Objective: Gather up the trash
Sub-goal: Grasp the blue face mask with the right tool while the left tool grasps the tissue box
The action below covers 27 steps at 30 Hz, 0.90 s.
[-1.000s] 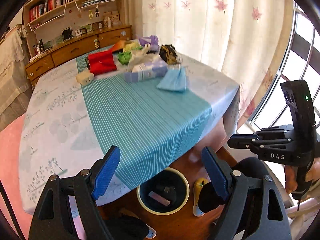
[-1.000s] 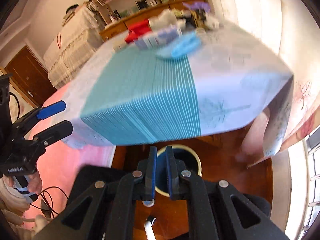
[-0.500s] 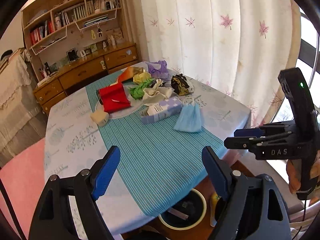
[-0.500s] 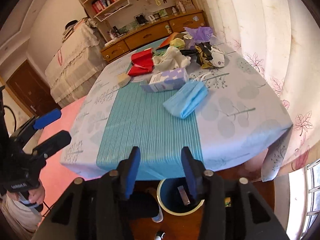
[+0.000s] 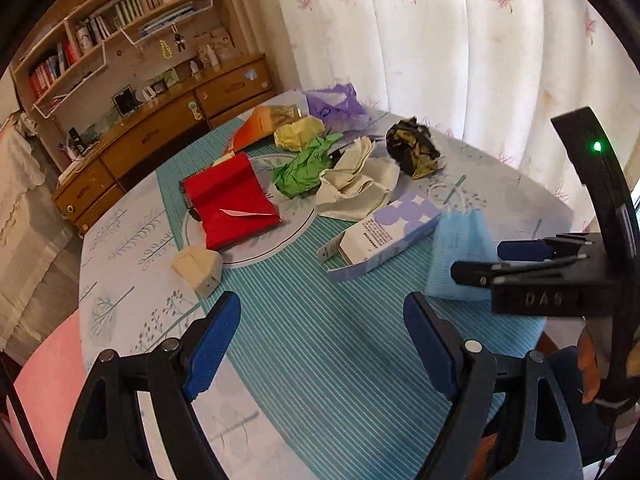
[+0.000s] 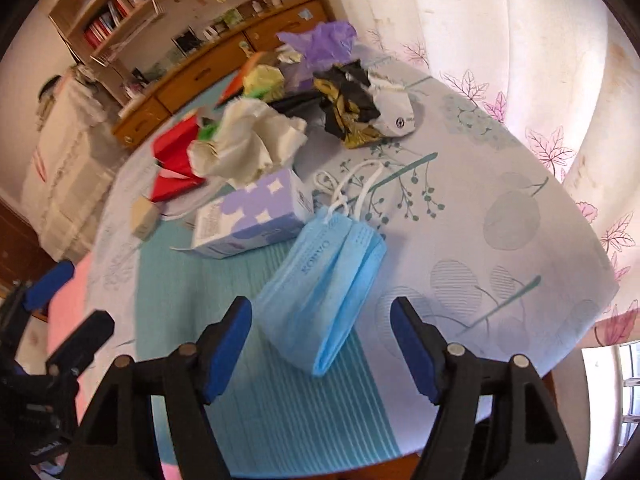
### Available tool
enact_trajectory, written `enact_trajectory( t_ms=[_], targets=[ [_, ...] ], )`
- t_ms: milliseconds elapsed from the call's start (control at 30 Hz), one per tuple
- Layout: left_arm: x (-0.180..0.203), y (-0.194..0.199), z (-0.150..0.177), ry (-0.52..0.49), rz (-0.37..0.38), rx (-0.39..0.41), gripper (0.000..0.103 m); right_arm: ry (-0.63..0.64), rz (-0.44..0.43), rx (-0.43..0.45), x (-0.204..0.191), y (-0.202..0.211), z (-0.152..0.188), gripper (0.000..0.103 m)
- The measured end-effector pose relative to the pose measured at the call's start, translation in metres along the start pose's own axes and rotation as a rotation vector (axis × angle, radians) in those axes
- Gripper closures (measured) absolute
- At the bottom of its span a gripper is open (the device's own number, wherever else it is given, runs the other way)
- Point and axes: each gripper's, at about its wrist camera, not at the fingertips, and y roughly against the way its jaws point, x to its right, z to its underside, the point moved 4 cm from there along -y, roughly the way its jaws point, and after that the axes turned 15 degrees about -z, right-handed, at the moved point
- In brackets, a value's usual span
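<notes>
Trash lies on the table: a blue face mask (image 6: 320,292), a purple-and-white carton (image 6: 248,216), crumpled white paper (image 6: 248,144), a black-and-gold wrapper (image 6: 348,108), a red packet (image 5: 232,204), green paper (image 5: 304,168), yellow paper (image 5: 298,134), a purple bag (image 5: 336,106) and a small beige box (image 5: 198,268). My right gripper (image 6: 320,352) is open and empty, just in front of the mask, which lies between its fingers. My left gripper (image 5: 320,344) is open and empty above the striped runner, near the carton (image 5: 380,236). The right gripper also shows in the left wrist view (image 5: 480,260).
The round table has a floral cloth (image 6: 500,216) and a teal striped runner (image 5: 320,340). A white plate (image 5: 276,248) lies under part of the pile. A wooden sideboard with shelves (image 5: 160,120) stands behind. Curtains (image 5: 440,40) hang on the right.
Both grippers rose from the bin under the table's edge to above the tabletop and moved toward the trash. My right gripper went from shut to wide open.
</notes>
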Motion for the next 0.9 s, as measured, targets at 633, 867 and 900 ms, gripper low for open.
enact_trajectory(
  t_ms=[633, 867, 900],
  targets=[
    [0.059, -0.081, -0.035, -0.263, 0.185, -0.092, 0.021, 0.160, -0.015, 0.021, 0.026, 0.017, -0.003, 0.093],
    [0.075, -0.096, -0.041, -0.251, 0.220, -0.142, 0.050, 0.135, -0.064, 0.021, 0.031, 0.013, -0.005, 0.093],
    [0.076, -0.095, -0.041, -0.244, 0.216, -0.142, 0.052, 0.137, -0.067, 0.021, 0.030, 0.013, -0.004, 0.093]
  ],
)
